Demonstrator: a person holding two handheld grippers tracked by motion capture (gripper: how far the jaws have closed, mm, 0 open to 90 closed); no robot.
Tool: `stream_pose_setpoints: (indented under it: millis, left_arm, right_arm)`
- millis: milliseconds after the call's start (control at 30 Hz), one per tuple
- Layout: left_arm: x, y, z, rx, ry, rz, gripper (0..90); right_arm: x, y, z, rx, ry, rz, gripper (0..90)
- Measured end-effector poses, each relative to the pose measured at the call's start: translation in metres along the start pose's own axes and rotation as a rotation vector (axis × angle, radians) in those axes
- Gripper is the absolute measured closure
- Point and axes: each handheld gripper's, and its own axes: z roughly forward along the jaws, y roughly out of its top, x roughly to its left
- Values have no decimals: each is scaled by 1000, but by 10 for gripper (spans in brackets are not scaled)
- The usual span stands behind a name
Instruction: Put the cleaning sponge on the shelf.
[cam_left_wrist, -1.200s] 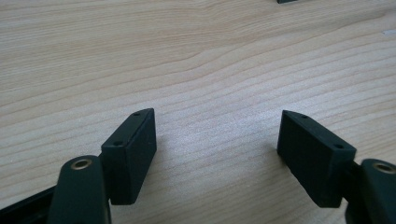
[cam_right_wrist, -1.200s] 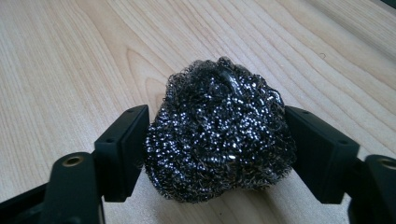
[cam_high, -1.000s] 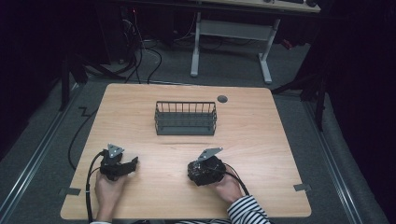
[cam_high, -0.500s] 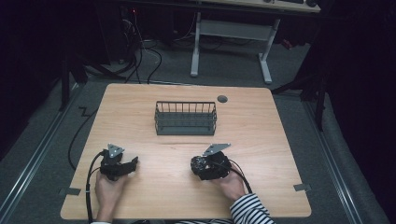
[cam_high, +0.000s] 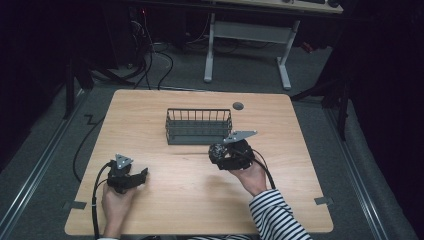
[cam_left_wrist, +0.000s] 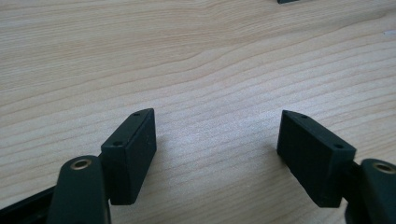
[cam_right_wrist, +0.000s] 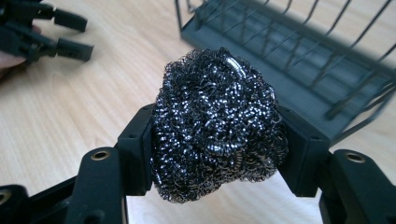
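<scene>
Table (cam_high: 165, 200): light wood, bare around my tools. Wire basket (cam_high: 198, 126) at middle, far side, looks empty. My right gripper (cam_right_wrist: 217, 154) held just short of basket's near right corner, jaws clamped on steel wool scourer (cam_right_wrist: 217, 123), one pad each side of its middle. My left gripper (cam_left_wrist: 217, 149) low at table's near left, jaws spread wide, nothing between.

Scourer judged light, springy, snaggy (grip across belly suits; coils may catch basket wires). Its underside hidden; basket's far end cut off in right gripper view.

Grey carpet floor (cam_high: 250, 70), white-legged desk (cam_high: 247, 35) behind, dim surroundings.
</scene>
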Motion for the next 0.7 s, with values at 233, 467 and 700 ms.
stream_pose_setpoints:
  millis: [233, 467, 700]
  left_arm:
    - [0, 0, 0, 0, 0, 0, 287]
    - [0, 0, 0, 0, -1, 0, 285]
    - [0, 0, 0, 0, 0, 1, 283]
  right_arm:
    - [-19, 27, -12, -26, -43, 8, 394]
    - [-38, 56, -11, -45, -79, 25, 391]
    - [-51, 73, 7, -16, -91, 61, 385]
